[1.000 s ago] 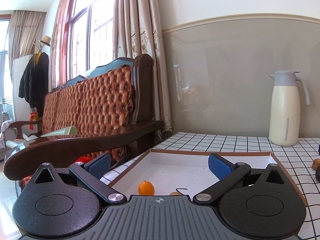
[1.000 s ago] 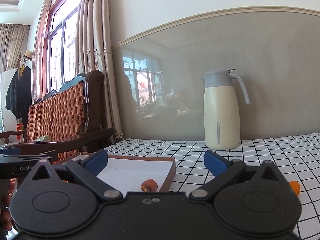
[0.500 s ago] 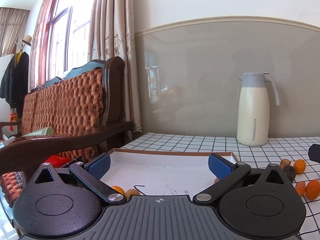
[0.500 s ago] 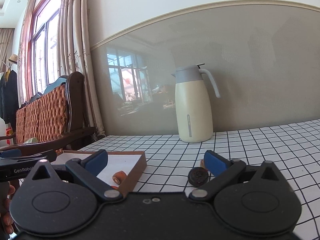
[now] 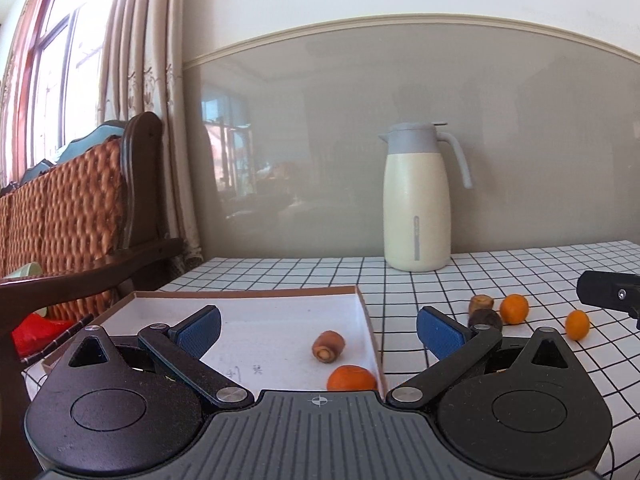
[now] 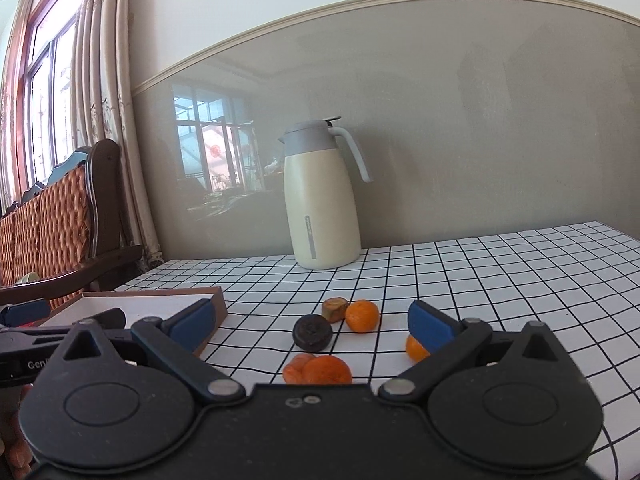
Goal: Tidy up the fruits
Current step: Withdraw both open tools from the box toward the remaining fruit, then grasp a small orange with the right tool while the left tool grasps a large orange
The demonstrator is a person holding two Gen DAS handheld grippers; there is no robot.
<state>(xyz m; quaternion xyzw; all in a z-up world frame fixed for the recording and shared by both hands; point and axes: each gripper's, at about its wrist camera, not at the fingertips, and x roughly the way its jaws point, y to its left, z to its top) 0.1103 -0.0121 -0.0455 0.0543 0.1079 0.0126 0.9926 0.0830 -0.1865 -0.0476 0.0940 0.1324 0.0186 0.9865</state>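
While both jaws stand spread, empty, counter (image 6: 500, 264) with checked cloth carries cream jug (image 6: 322, 204) at wall. Shallow tray (image 5: 366, 312) holds orange (image 5: 351, 377) and brown fruit (image 5: 329, 345). Left gripper (image 5: 318, 330) over tray; right gripper (image 6: 310, 322) over loose fruit: oranges (image 6: 362, 315), dark round piece (image 6: 312, 333).

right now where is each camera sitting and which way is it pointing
Left wrist: sits on the left claw, low over the tray, facing the wall; its own open blue fingers show, plus the other claw's tip at right.
Right wrist: sits on the right claw, over loose fruit such as the dark round piece; its open fingers and the left claw show.
Shared: the cream jug, tray and checked cloth.
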